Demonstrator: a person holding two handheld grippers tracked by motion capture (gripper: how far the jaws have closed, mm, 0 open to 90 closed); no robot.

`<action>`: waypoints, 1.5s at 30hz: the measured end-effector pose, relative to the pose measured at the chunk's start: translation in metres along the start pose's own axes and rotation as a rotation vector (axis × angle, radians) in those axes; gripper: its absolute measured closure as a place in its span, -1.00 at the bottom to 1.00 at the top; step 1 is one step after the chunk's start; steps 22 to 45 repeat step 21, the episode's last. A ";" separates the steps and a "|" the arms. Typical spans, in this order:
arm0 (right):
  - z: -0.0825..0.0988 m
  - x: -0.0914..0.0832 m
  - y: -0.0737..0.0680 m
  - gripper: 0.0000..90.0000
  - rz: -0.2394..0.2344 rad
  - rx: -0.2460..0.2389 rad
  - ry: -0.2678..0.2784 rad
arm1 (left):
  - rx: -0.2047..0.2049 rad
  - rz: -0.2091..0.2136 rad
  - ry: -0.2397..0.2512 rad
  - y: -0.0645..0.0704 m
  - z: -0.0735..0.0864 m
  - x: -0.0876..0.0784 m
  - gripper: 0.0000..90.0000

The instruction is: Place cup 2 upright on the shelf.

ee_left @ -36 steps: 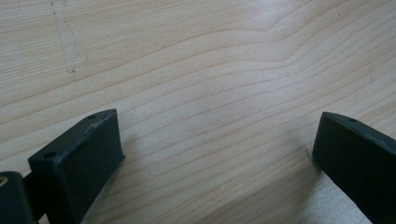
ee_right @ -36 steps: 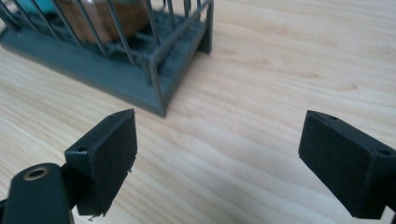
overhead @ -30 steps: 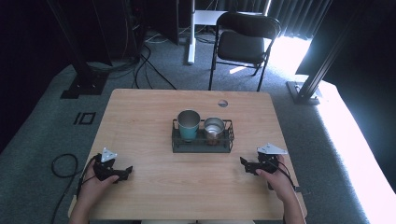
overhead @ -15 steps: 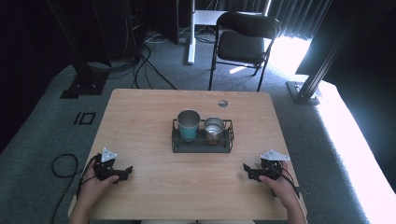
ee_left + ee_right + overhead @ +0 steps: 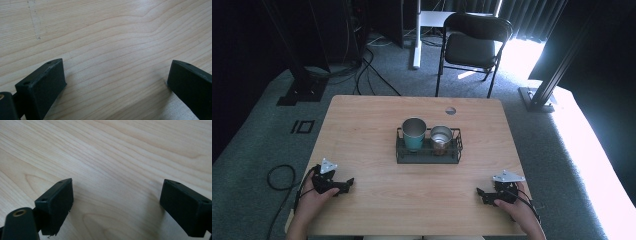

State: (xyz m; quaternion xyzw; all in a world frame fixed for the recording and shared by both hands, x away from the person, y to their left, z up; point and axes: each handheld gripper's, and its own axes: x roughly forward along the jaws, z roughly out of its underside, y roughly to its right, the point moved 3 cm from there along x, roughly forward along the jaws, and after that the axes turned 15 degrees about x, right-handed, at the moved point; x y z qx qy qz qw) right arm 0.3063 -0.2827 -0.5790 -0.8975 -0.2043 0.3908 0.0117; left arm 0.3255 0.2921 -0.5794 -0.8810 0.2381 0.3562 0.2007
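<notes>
A black wire tray (image 5: 428, 155) sits at the middle of the wooden table (image 5: 372, 130). In it stand a teal cup (image 5: 414, 134) on the left and a smaller metal cup (image 5: 441, 138) on the right. My left gripper (image 5: 348, 184) rests near the table's front left edge, held by a hand, far from the tray. In the left gripper view the left gripper (image 5: 115, 82) is open over bare wood. My right gripper (image 5: 482, 194) lies near the front right edge; in its own view the right gripper (image 5: 116, 202) is open, with nothing between the jaws.
A black folding chair (image 5: 474, 47) stands beyond the table's far edge. Cables (image 5: 367, 65) and stand bases lie on the grey floor at the left. A small round hole (image 5: 450, 110) marks the table's far side. Bare wood separates both grippers from the tray.
The right gripper has drawn back toward the table's front edge. The left gripper, tray and cups have stayed put.
</notes>
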 end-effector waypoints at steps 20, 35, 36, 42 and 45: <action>0.004 -0.003 0.000 -0.75 -0.012 0.003 0.007 | 0.000 0.000 0.000 0.000 0.000 0.000 -0.95; 0.004 -0.003 0.000 -0.75 -0.011 0.003 0.007 | 0.000 0.000 0.000 0.000 0.000 0.000 -0.95; 0.004 -0.003 0.000 -0.75 -0.011 0.003 0.007 | 0.000 0.000 0.000 0.000 0.000 0.000 -0.95; 0.004 -0.003 0.000 -0.75 -0.011 0.003 0.007 | 0.000 0.000 0.000 0.000 0.000 0.000 -0.95; 0.004 -0.003 0.000 -0.75 -0.011 0.003 0.007 | 0.000 0.000 0.000 0.000 0.000 0.000 -0.95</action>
